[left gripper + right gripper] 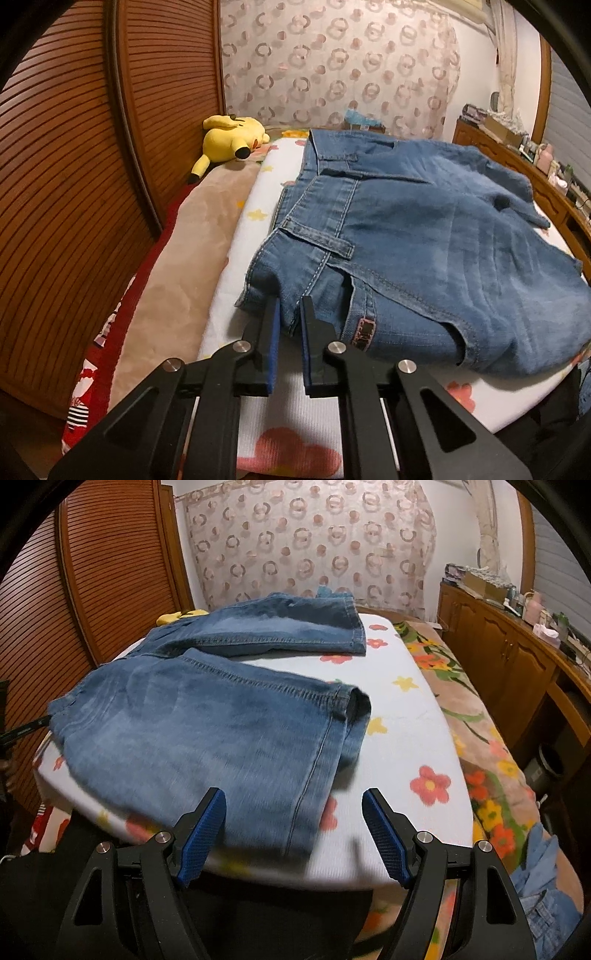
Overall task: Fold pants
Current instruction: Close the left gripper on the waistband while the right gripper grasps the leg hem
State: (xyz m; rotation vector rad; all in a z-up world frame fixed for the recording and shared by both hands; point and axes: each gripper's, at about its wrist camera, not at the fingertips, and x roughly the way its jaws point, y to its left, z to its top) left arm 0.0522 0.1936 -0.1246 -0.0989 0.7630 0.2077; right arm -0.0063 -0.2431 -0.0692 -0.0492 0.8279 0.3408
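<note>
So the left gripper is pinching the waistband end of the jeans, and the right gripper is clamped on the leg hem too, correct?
Not quite. The left gripper is pinching the waistband end of the jeans, but the right gripper is not clamped on anything: in the right wrist view its jaws stand wide open, just short of the near leg.

matt denim pants point(424, 236) — slatted wood door point(66, 206)

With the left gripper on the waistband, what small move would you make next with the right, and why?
Probably lower the right gripper onto the near leg of the jeans and close: its jaws stand open and empty, while the left gripper already pinches the waistband corner.
</note>
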